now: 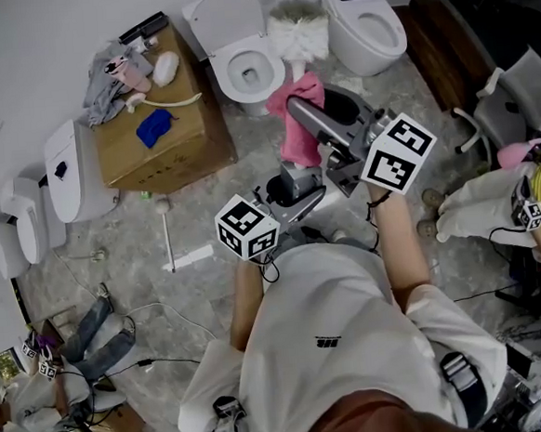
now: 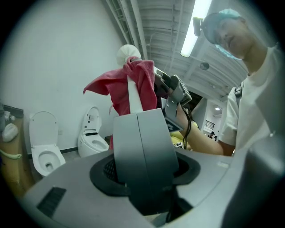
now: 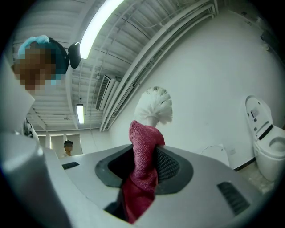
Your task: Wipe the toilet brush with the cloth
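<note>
Pink cloth (image 3: pixel 143 136) is bunched between your right tongs (image 3: pixel 147 156), which are clamped on it just below the white bristle head of the toilet brush (image 3: pixel 154 106). Your left tongs (image 2: pixel 137 116) are closed tight on the lower end of the brush's white handle. They hold it in the air in front of you, head pointing away toward the toilets (image 1: pixel 245 68). The handle's long axis runs from the left tongs, through the cloth, to the bristles, so your right tongs sit between the left tongs and the head. The next stroke probably has to follow that line: slide the cloth along the handle while your left hand steadies the brush. Whether the cloth wraps the handle all the way round, you cannot tell.
</note>
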A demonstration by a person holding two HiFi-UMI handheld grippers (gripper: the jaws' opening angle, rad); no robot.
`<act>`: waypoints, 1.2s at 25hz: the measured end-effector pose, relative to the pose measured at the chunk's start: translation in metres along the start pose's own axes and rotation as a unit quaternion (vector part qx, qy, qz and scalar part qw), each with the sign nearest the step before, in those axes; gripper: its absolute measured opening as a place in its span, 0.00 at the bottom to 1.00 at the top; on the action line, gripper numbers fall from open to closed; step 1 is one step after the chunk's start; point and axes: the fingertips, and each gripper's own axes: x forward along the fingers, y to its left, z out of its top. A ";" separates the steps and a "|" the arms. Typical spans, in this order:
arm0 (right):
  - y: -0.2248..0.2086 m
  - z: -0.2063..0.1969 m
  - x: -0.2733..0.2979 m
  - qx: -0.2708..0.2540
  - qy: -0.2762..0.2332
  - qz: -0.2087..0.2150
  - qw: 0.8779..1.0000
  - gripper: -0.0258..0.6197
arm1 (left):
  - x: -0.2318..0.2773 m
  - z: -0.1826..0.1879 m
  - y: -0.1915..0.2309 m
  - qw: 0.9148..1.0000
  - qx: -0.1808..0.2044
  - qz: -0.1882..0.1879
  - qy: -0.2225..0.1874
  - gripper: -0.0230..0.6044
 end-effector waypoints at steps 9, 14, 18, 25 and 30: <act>0.010 -0.025 -0.004 -0.020 0.038 0.018 0.999 0.23 | 0.000 0.019 0.011 0.999 0.005 0.027 -0.023 0.41; 0.012 -0.031 -0.011 -0.037 0.051 0.024 0.998 0.24 | 0.003 0.030 0.016 0.998 0.002 0.039 -0.040 0.41; 0.010 -0.032 -0.013 -0.054 0.060 0.021 0.997 0.15 | -0.003 0.043 0.027 0.997 -0.008 0.051 -0.062 0.41; 0.003 -0.022 -0.022 -0.060 0.041 0.008 0.997 0.13 | -0.010 0.052 0.031 0.996 0.015 0.065 -0.062 0.41; -0.006 -0.012 -0.034 -0.080 0.031 -0.012 0.996 0.13 | -0.023 0.062 0.039 0.994 0.023 0.082 -0.071 0.41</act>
